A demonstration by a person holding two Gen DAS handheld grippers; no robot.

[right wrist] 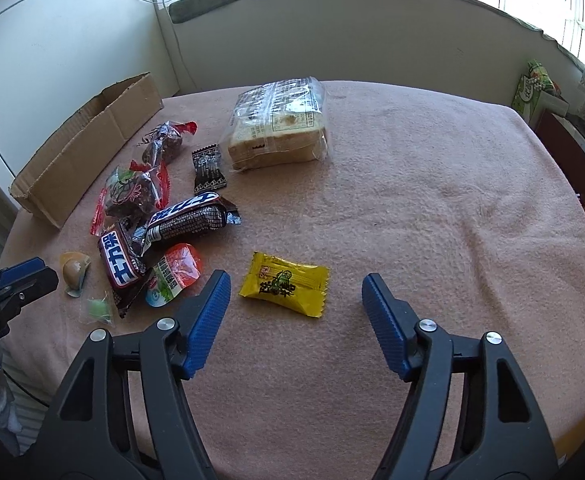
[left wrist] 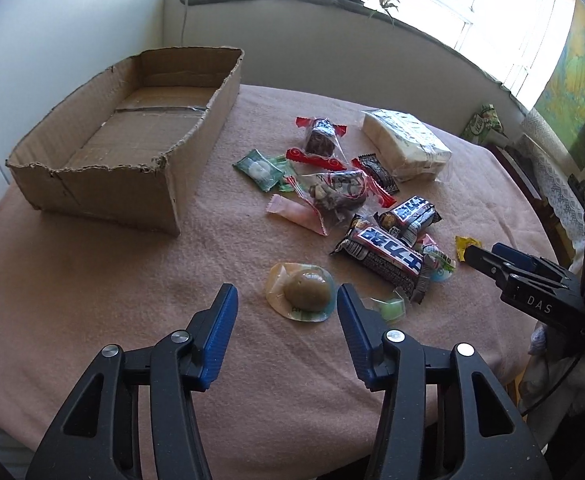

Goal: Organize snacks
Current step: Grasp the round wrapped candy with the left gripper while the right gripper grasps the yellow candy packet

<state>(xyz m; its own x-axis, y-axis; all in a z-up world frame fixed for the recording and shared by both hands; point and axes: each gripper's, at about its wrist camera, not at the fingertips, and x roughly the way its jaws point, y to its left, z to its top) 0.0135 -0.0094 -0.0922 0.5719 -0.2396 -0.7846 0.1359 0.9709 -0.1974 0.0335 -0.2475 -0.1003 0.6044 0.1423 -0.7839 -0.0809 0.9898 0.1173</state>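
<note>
While the cardboard box (left wrist: 132, 128) is sitting empty at upper left, snacks (left wrist: 356, 208) are lying mid-frame on the pink tablecloth (left wrist: 172, 280); the left gripper (left wrist: 288, 300) and right gripper (right wrist: 296, 292) are gaping, gripping nothing.

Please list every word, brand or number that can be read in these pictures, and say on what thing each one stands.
"DAS": on the black body of the right tongs.
"bot.AI", its start cut off by the picture's edge: on the left tongs.
Candy bars, yellow packet, bread bag, lidded cup: non-Latin print that I cannot read reliably.
</note>
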